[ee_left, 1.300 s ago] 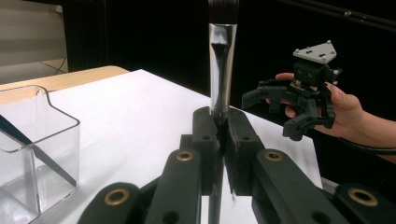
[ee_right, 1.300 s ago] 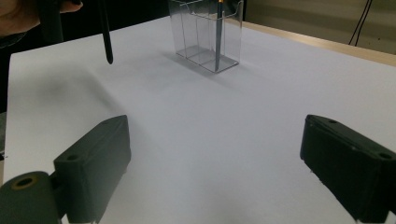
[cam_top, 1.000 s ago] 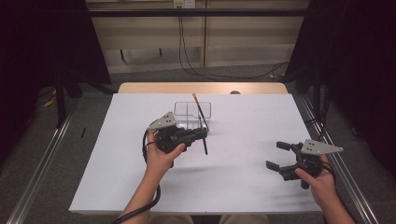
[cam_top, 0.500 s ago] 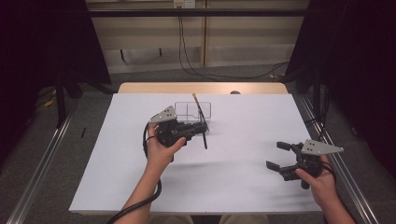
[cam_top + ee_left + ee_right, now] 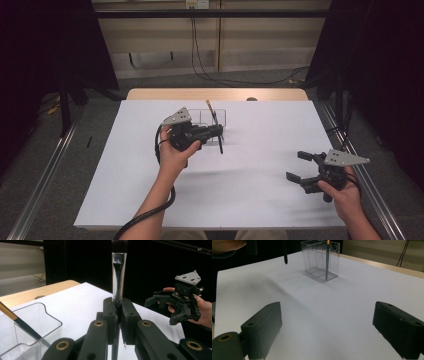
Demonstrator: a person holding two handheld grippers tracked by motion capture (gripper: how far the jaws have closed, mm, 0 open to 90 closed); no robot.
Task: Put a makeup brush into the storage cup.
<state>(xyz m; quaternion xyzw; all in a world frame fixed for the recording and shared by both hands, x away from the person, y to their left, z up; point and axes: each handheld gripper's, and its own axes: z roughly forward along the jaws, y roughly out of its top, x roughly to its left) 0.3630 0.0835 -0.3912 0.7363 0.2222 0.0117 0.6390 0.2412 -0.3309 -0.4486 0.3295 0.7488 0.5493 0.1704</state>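
While the left gripper [image 5: 218, 131] clamps a dark brush [image 5: 118, 277] at frame centre beside the clear box [image 5: 215, 119], risk: brush tip striking its rim, tipping it. Right gripper [image 5: 299, 167], lower right: jaws apart, empty.

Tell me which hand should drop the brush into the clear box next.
Left. Its tongs are already shut on the black brush, right beside the clear box that holds another brush. The right tongs are open, hold nothing, and sit far off near the table's right edge.
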